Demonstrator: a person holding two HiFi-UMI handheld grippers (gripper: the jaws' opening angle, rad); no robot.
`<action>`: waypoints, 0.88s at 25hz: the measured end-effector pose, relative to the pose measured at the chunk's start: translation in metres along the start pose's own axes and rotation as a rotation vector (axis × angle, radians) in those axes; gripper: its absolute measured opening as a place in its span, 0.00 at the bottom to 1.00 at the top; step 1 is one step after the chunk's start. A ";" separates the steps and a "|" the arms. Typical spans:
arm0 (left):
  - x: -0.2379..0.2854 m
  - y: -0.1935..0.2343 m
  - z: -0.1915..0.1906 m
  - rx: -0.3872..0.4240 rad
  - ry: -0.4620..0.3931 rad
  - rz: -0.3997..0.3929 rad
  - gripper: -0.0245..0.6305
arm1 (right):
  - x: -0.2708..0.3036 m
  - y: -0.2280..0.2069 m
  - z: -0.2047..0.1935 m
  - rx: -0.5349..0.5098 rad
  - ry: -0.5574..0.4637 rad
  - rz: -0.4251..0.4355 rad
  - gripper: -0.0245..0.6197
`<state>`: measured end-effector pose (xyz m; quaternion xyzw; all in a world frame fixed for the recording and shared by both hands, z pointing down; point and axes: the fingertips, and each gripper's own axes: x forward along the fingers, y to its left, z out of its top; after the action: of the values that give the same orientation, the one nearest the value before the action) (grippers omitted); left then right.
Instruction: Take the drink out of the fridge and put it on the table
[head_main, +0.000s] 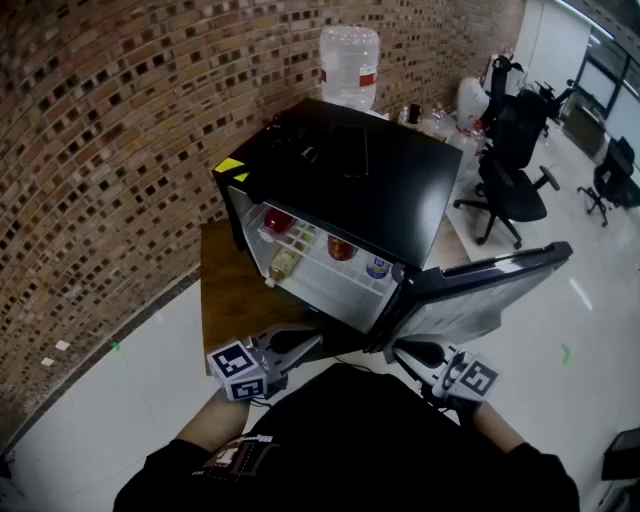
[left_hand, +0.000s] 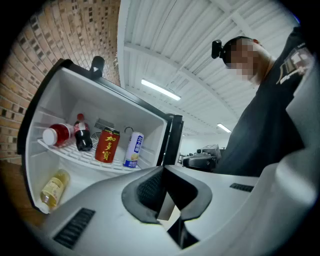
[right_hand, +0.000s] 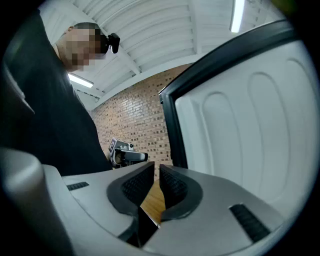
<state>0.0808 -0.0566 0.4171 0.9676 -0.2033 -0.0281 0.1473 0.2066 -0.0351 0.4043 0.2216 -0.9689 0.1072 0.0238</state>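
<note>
A black mini fridge (head_main: 350, 170) stands on a wooden table (head_main: 225, 290), its door (head_main: 480, 290) swung wide to the right. On its wire shelf are a red can (left_hand: 107, 145), a blue-white can (left_hand: 133, 149), a small cola bottle (left_hand: 82, 135) and a red bottle lying down (left_hand: 57, 134). A yellow bottle (left_hand: 54, 186) lies below. My left gripper (head_main: 305, 343) is shut and empty, low in front of the fridge. My right gripper (head_main: 405, 352) hangs under the door (right_hand: 250, 130), jaws almost together with a thin slit, holding nothing.
A brick wall (head_main: 120, 130) runs along the left and back. A large water jug (head_main: 349, 65) stands behind the fridge. Black office chairs (head_main: 510, 170) fill the floor at the right. The open door blocks the space right of the fridge.
</note>
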 end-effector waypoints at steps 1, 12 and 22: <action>-0.007 0.005 -0.001 0.005 0.008 0.004 0.04 | 0.010 0.006 0.002 -0.005 -0.002 0.006 0.18; -0.094 0.057 0.020 0.049 0.022 -0.018 0.33 | 0.151 0.029 0.013 -0.122 0.024 -0.071 0.35; -0.150 0.086 0.027 0.062 0.024 -0.055 0.36 | 0.202 -0.081 0.043 -0.150 -0.047 -0.598 0.58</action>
<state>-0.0927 -0.0787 0.4159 0.9772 -0.1756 -0.0143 0.1189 0.0599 -0.2009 0.3972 0.4967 -0.8664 0.0183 0.0480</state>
